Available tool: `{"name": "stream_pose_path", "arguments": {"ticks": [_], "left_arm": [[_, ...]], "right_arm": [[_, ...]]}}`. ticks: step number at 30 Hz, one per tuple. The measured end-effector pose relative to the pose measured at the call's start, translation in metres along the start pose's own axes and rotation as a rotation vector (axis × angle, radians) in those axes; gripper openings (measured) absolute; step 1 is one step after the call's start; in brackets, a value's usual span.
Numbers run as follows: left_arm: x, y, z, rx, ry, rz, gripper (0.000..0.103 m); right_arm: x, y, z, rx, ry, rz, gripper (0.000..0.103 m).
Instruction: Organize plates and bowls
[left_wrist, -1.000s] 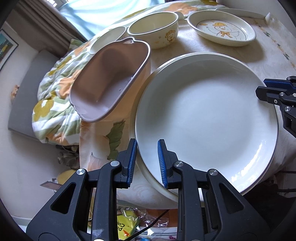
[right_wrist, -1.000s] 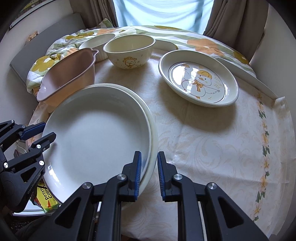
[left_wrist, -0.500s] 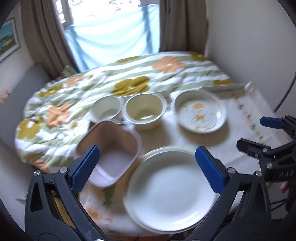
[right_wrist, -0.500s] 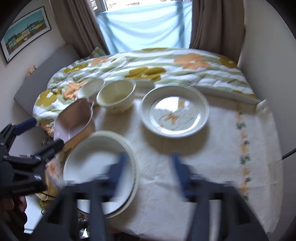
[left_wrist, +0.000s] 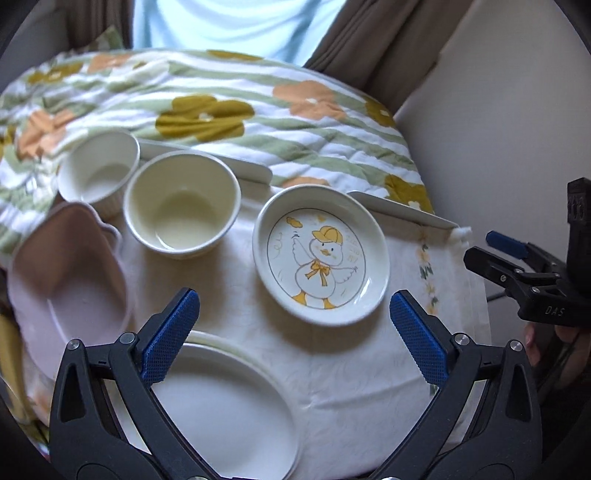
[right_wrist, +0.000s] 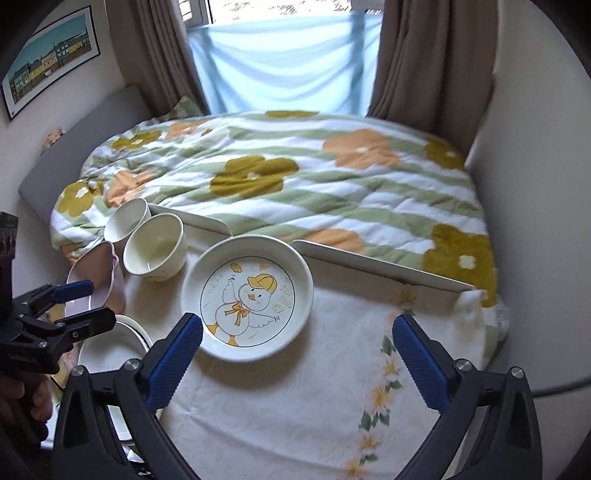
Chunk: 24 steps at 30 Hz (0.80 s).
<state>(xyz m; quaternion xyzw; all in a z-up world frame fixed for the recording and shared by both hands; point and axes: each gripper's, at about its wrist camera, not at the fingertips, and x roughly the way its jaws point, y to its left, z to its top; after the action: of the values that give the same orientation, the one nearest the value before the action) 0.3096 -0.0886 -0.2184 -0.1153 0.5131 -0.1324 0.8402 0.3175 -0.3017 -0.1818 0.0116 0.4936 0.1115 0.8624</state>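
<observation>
While the duck plate (right_wrist: 247, 297) sat alone near the middle of the tablecloth (right_wrist: 295, 398), apart from every other dish, neither tool was touching it. At about seven o'clock from it lay the white plates (left_wrist: 221, 406), which looked like two nested together at the near table edge, so that part of the sorting seemed done. At ten o'clock stood the cream bowl (left_wrist: 181, 210), with the small white bowl (left_wrist: 98, 168) just beyond it, rims very close but not nested; the pink dish (left_wrist: 70, 284) sat at nine o'clock by the table's left edge. By my reading the task was partly through: the bowls were unstacked and the duck plate had yet to join the plate pile. The left gripper (left_wrist: 295, 332) was held above the table with its blue pads spread wide and nothing between them. The right gripper (right_wrist: 299, 354) was likewise spread wide and empty, framing the duck plate from the six o'clock side. Beyond the dishes lay a flowered quilt (right_wrist: 295, 173)
</observation>
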Motion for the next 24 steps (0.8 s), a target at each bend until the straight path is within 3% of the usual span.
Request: {"name": "stream_pose_path", "arguments": {"ticks": [4,9,11,14,18,20,24], "left_arm": [[0.045,0.009,-0.001,-0.106,0.051,0.031,0.086],[0.092,0.019,-0.007,-0.198,0.105,0.070,0.063],[0.104,0.021,-0.009,-0.217,0.122,0.082,0.052],[0.113,0.021,-0.009,-0.236,0.125,0.095,0.047],[0.116,0.019,-0.009,-0.231,0.117,0.111,0.035],[0.117,0.019,-0.008,-0.228,0.118,0.124,0.020],[0.119,0.021,-0.006,-0.230,0.116,0.145,0.015]], "right_arm": [[0.052,-0.028,0.011,-0.013,0.057,0.118,0.101],[0.110,-0.033,0.011,-0.060,0.149,0.249,0.063],[0.128,-0.032,0.009,-0.078,0.177,0.290,0.060],[0.141,-0.032,0.009,-0.088,0.181,0.340,0.058],[0.150,-0.034,0.010,-0.092,0.187,0.383,0.033],[0.154,-0.035,0.010,-0.099,0.194,0.397,0.030],[0.158,-0.033,0.008,-0.109,0.204,0.405,0.015]]}}
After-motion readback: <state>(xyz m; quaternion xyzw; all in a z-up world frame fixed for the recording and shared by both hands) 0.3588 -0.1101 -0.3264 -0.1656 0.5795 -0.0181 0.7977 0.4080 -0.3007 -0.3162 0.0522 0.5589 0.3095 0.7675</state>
